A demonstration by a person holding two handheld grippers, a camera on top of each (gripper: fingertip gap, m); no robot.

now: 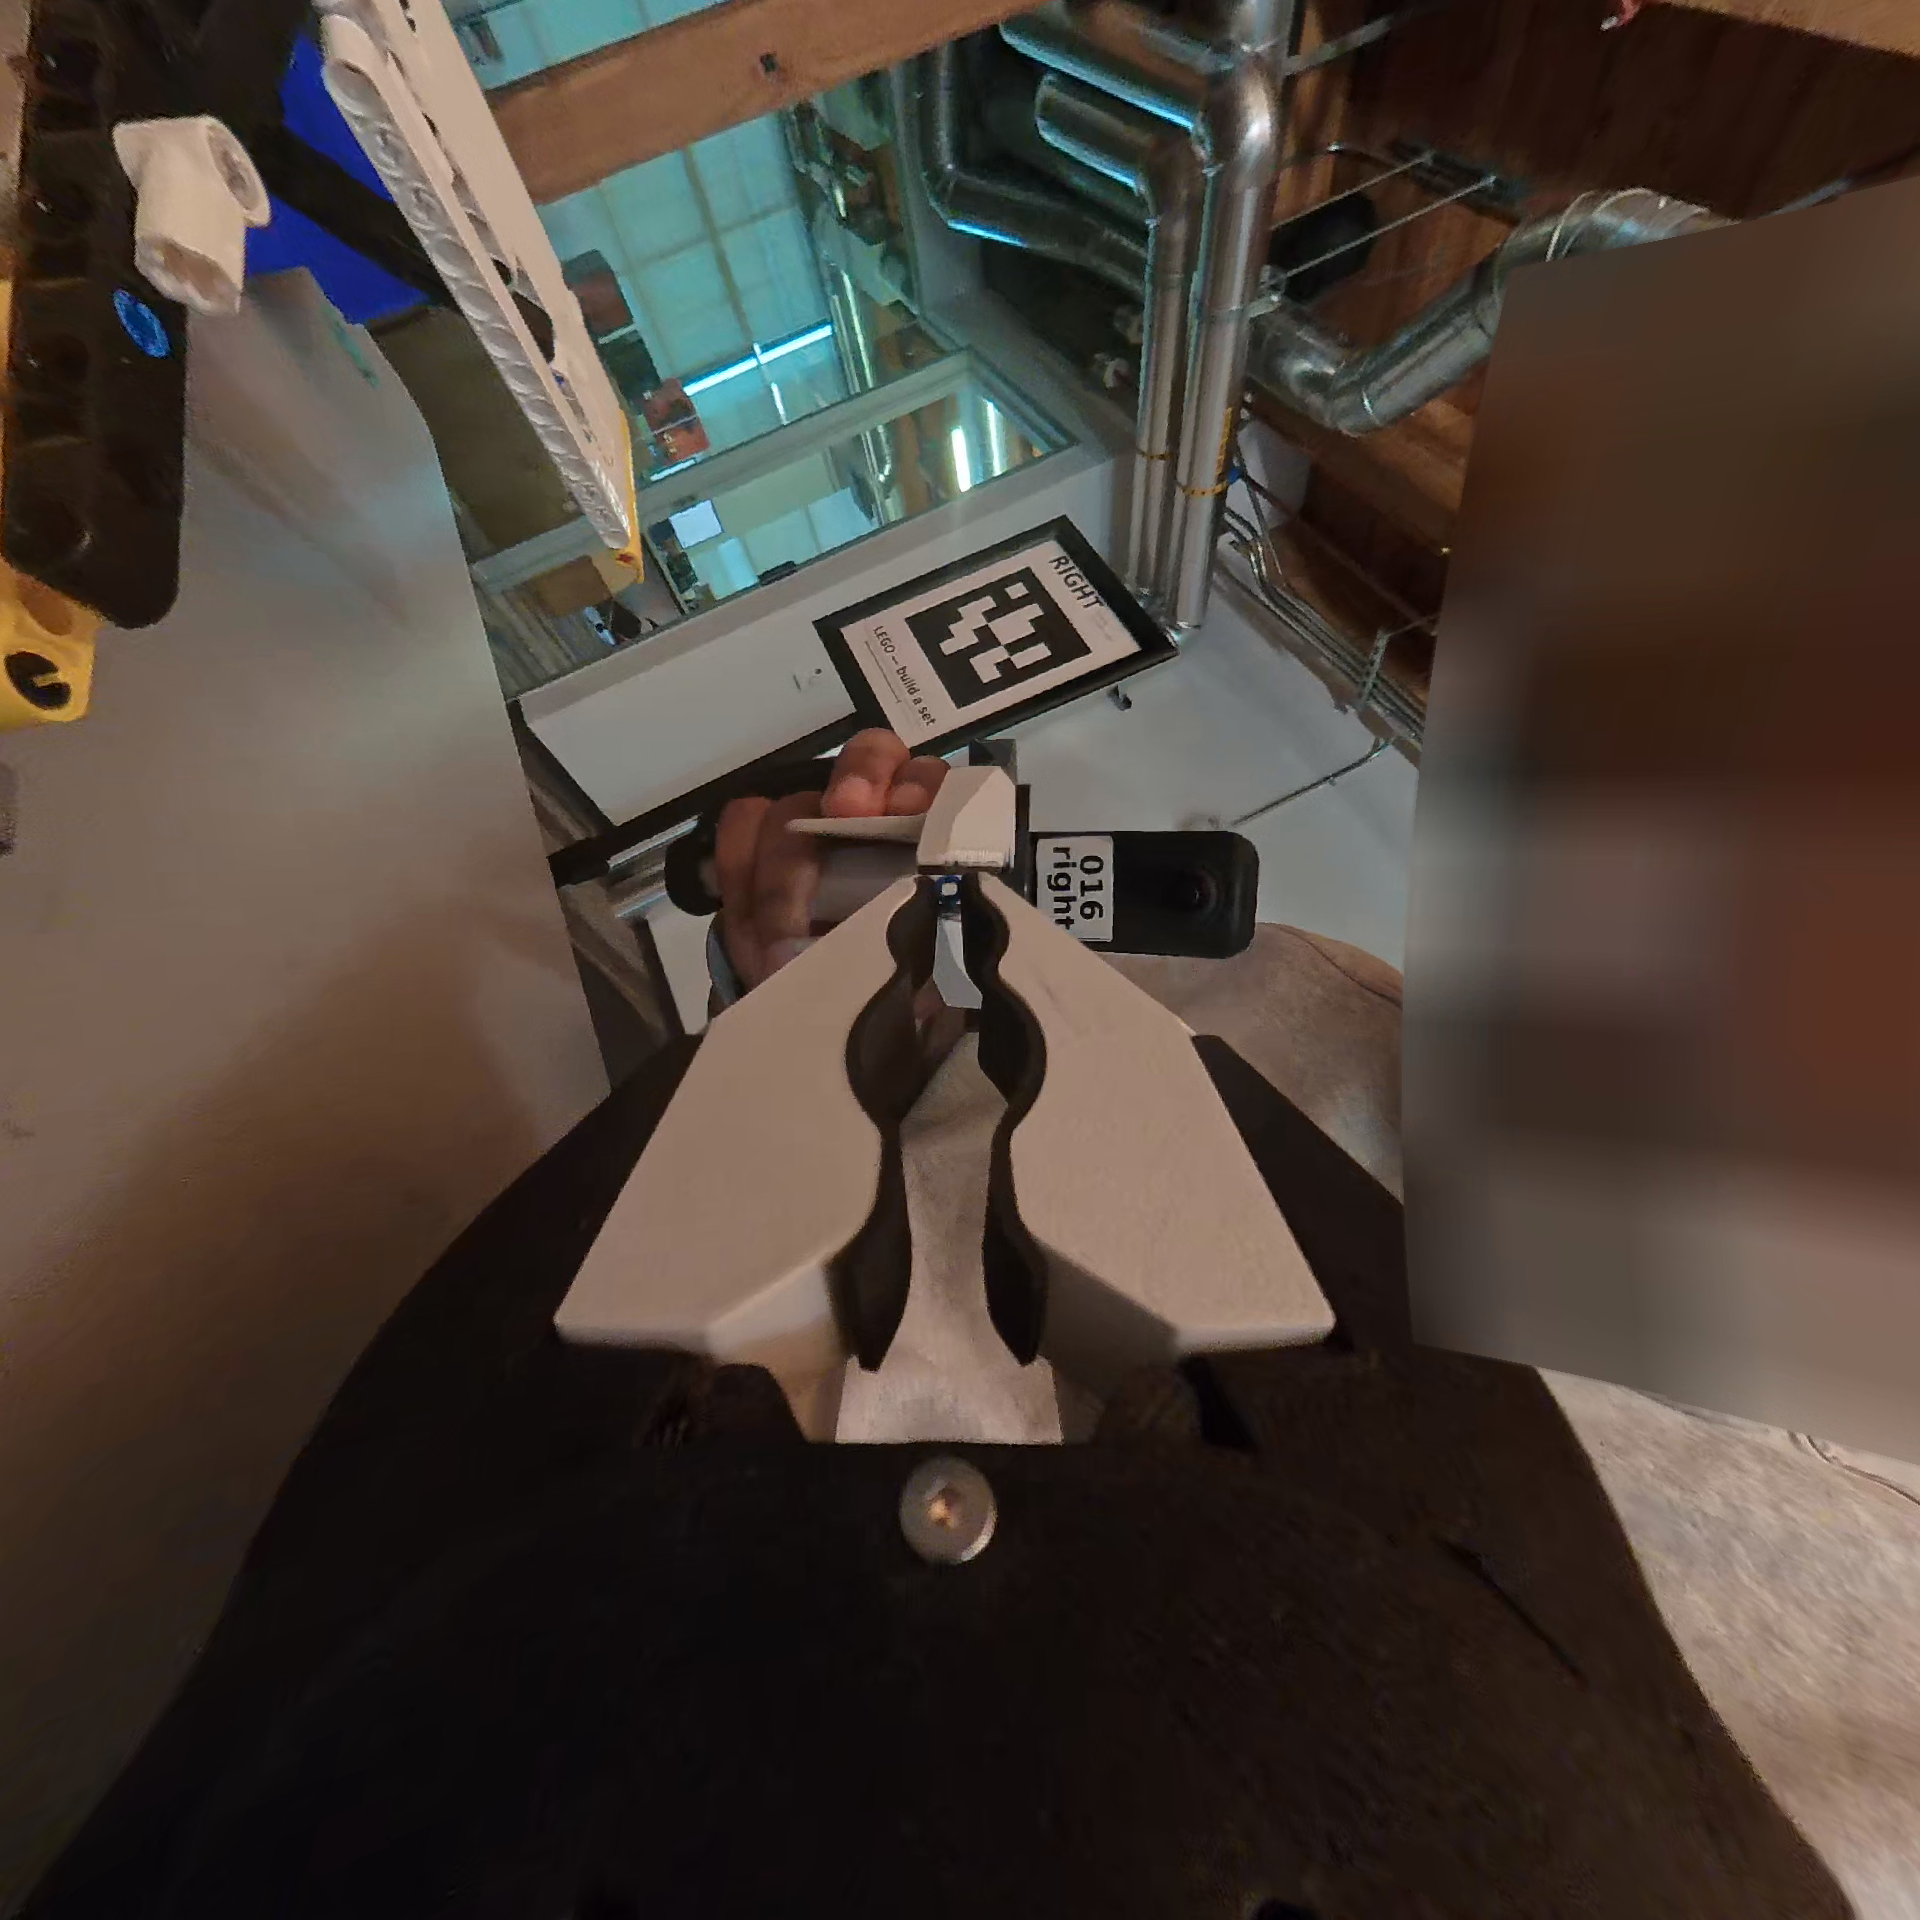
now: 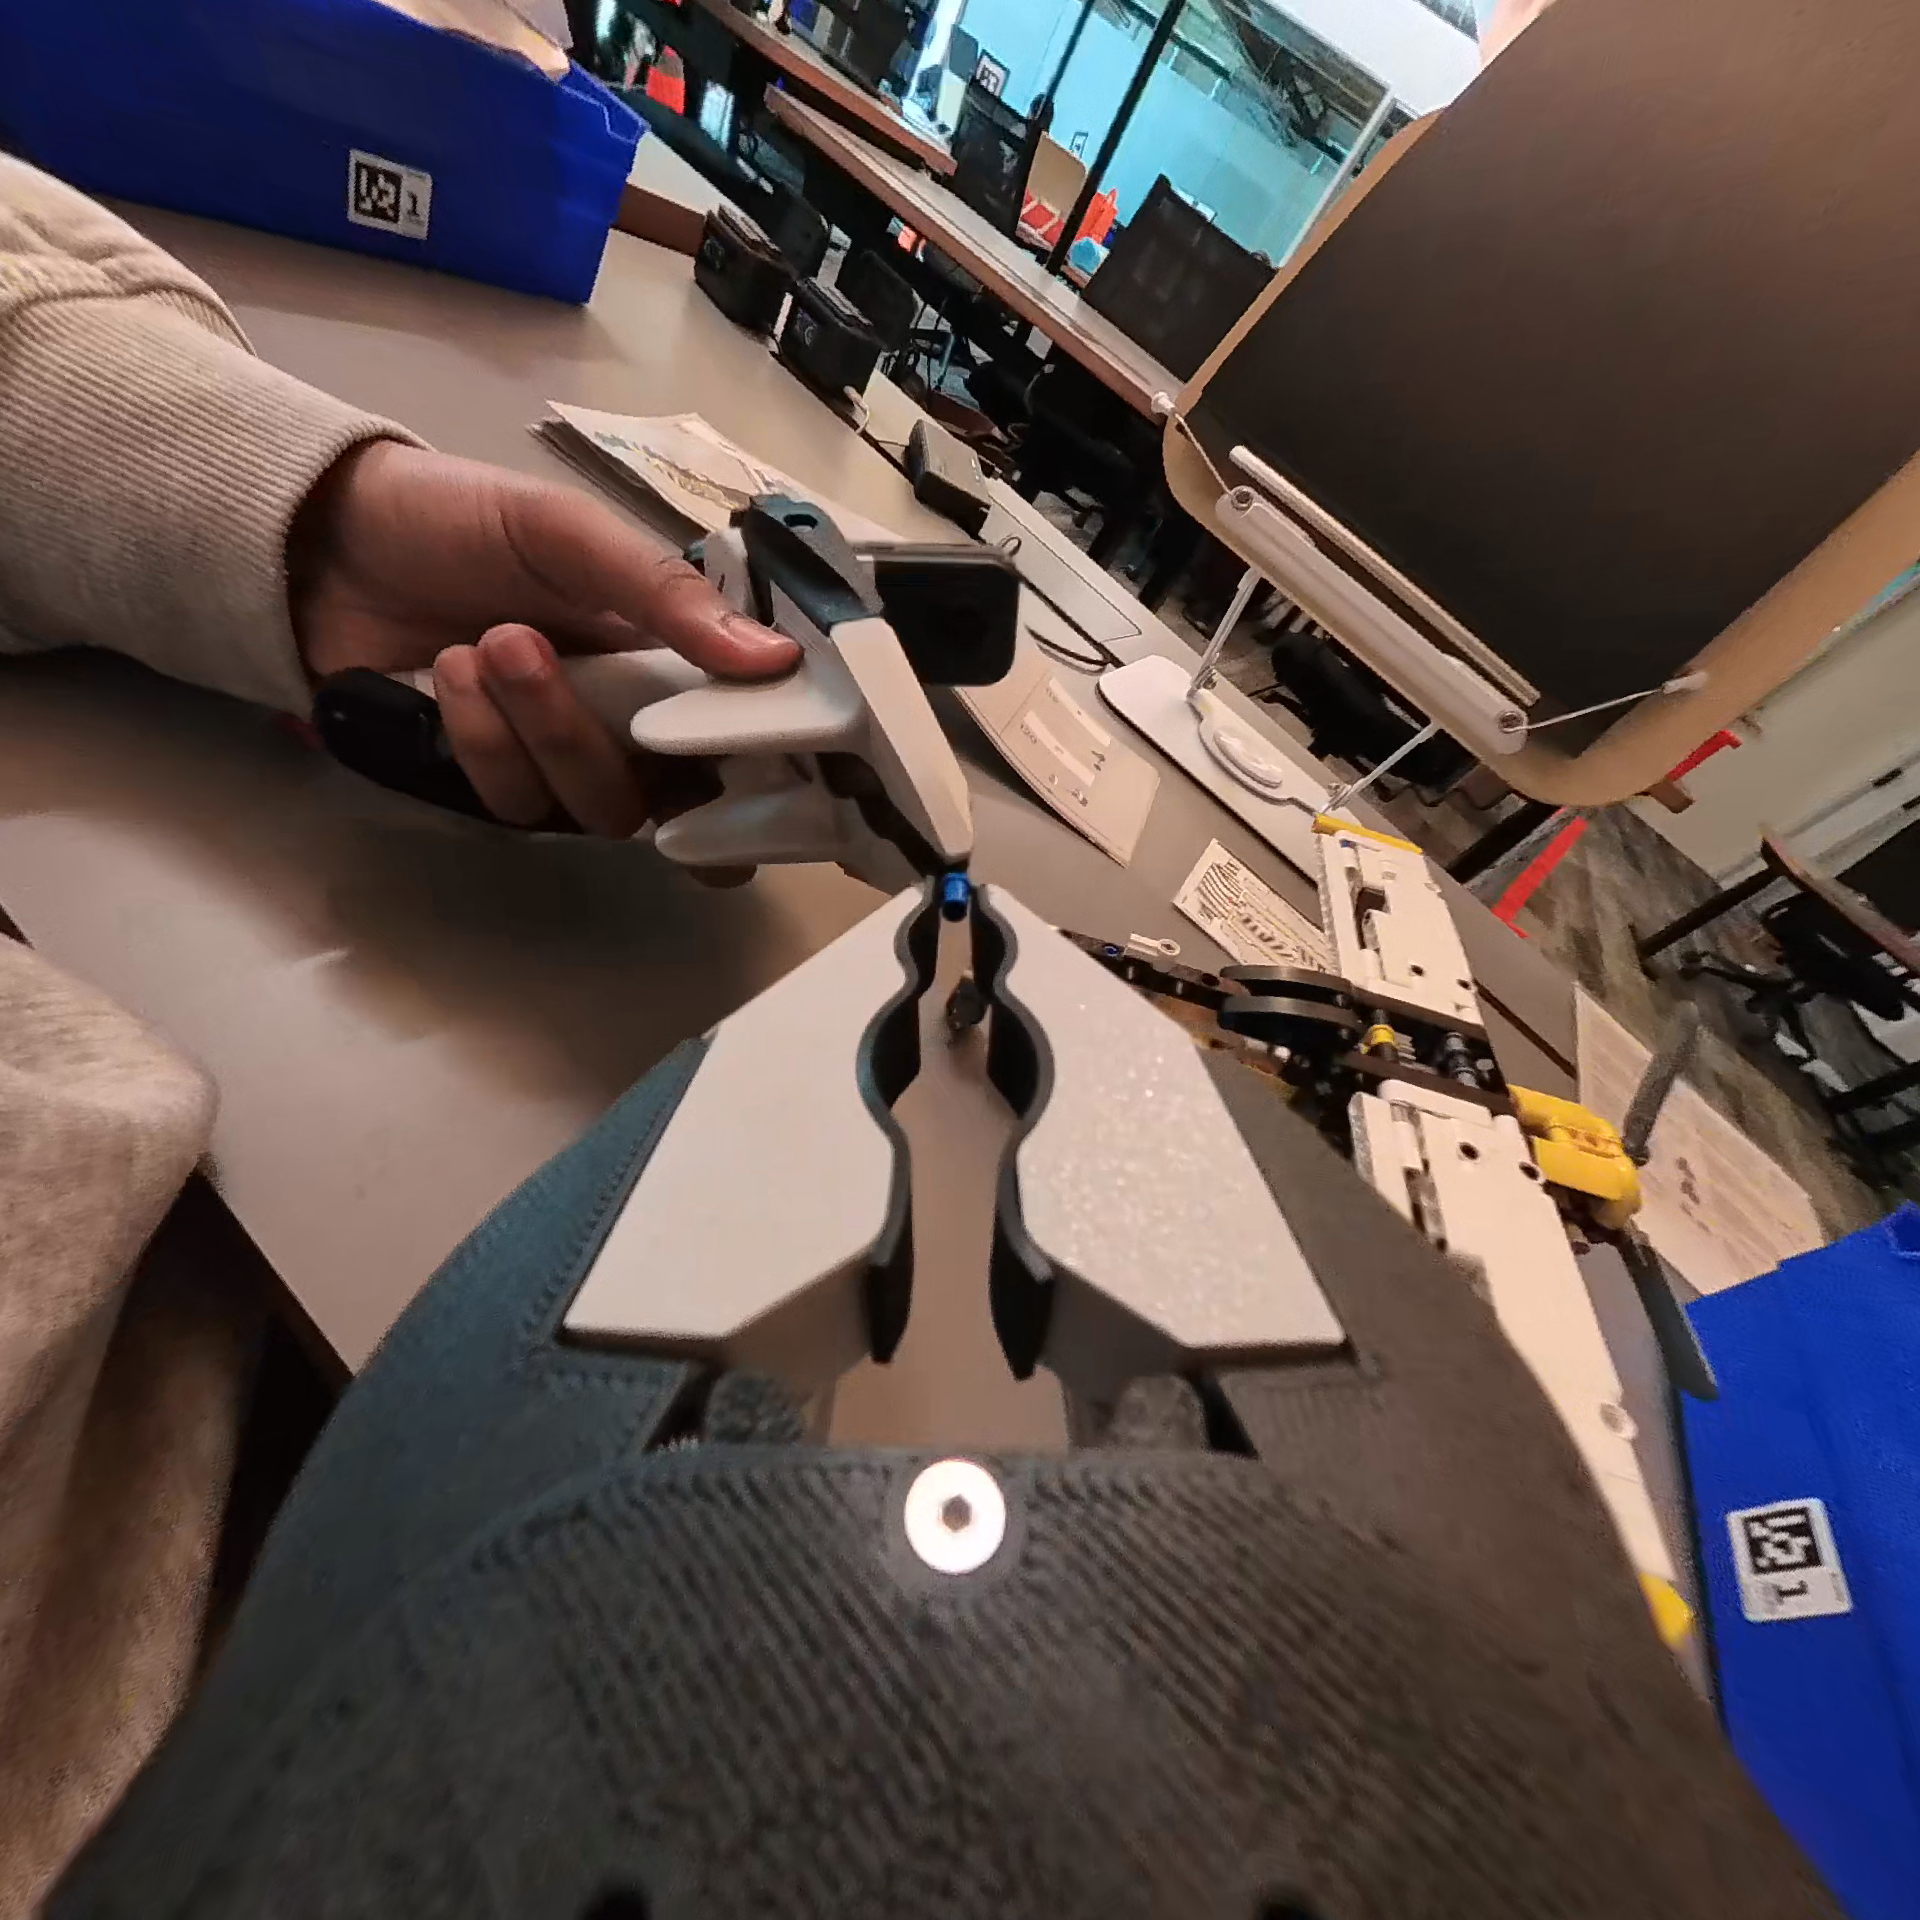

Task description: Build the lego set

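Observation:
A small blue pin (image 2: 954,894) sits between the tips of my right gripper (image 2: 953,896), which is shut on it above the table. My left gripper (image 2: 951,847), held by a hand (image 2: 520,582), comes in from the left and its closed tip meets the same pin from above. In the left wrist view the blue pin (image 1: 948,889) shows between my left gripper's tips (image 1: 949,885), with the right gripper (image 1: 966,831) just beyond it. The partly built model of white, black and yellow beams (image 2: 1392,935) lies to the right on the table (image 2: 436,977). The model also shows in the left wrist view (image 1: 488,312).
Blue bins stand at the far left (image 2: 312,135) and near right (image 2: 1818,1455). An instruction booklet (image 2: 665,457) and paper sheets (image 2: 1081,748) lie behind the grippers. A big dark panel (image 2: 1558,312) leans over the model. A framed marker card (image 1: 997,634) stands behind the right gripper. Less than 4 cm separates the two grippers' tips.

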